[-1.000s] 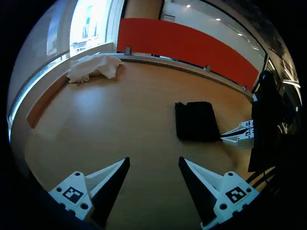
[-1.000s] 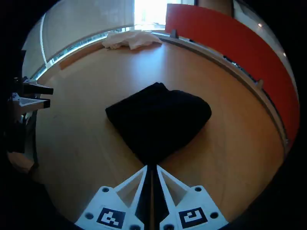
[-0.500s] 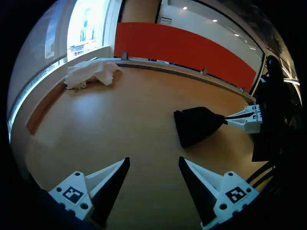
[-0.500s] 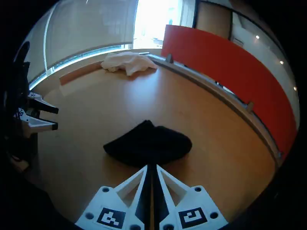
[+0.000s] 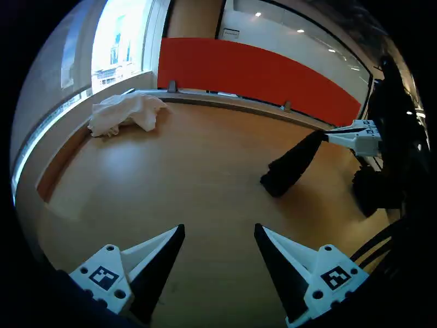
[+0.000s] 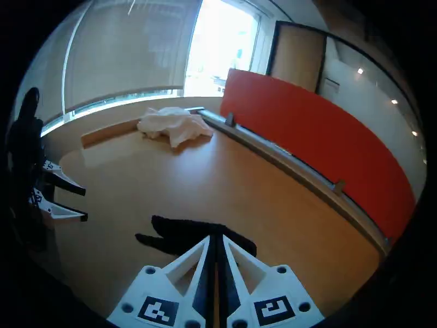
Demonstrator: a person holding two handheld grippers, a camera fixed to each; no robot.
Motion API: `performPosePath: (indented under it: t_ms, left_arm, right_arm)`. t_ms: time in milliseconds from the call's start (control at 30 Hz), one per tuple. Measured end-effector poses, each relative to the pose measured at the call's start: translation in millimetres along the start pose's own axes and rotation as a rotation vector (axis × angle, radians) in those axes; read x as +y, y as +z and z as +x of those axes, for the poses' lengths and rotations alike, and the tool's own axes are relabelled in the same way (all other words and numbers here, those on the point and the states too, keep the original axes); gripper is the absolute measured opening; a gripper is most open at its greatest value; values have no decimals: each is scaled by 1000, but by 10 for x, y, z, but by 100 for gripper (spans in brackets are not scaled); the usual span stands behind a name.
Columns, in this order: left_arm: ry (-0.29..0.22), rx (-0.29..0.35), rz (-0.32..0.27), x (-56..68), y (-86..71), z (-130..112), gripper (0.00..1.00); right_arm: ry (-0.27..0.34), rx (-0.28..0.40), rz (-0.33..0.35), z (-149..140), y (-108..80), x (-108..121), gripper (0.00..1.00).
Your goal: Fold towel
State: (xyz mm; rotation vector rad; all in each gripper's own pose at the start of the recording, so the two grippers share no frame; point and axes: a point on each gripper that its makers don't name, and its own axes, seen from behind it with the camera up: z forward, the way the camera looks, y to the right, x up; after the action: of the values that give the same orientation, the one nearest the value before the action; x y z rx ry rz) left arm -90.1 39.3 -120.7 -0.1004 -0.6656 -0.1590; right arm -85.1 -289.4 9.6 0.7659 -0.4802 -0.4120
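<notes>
A black towel (image 5: 289,164) hangs from my right gripper (image 5: 326,136), which is shut on one edge of it and holds that edge well above the wooden table (image 5: 180,164). The towel's lower end still touches the table. In the right gripper view the black towel (image 6: 185,236) drapes down just beyond my right gripper (image 6: 215,240), whose jaws are pressed together on the cloth. My left gripper (image 5: 218,232) hovers open over the near part of the table with nothing between its fingers; from the right gripper view, this left gripper (image 6: 82,204) sits at the far left.
A crumpled white towel (image 5: 125,111) lies at the table's far corner by the window. A red partition (image 5: 257,74) runs along the table's far edge. A person's dark sleeve (image 5: 390,142) is behind the right gripper.
My right gripper has risen with the black towel, lifting it from a flat folded pile into a hanging drape. The left gripper has stayed in place and open.
</notes>
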Motion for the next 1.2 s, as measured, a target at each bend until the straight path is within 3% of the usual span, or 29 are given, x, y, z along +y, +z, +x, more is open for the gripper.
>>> performPosePath:
  t_ms: [200,833,1200]
  left_arm:
    - [6,7,-8,14,16,52,94]
    - [25,7,-40,123,106,134,94]
    - [34,-1,-37,156,145,133,94]
  right_arm:
    - [6,23,-19,137,-53,109,2]
    - [39,34,-74,202,-326,496,2]
    - [68,43,-102,196,-582,916,2]
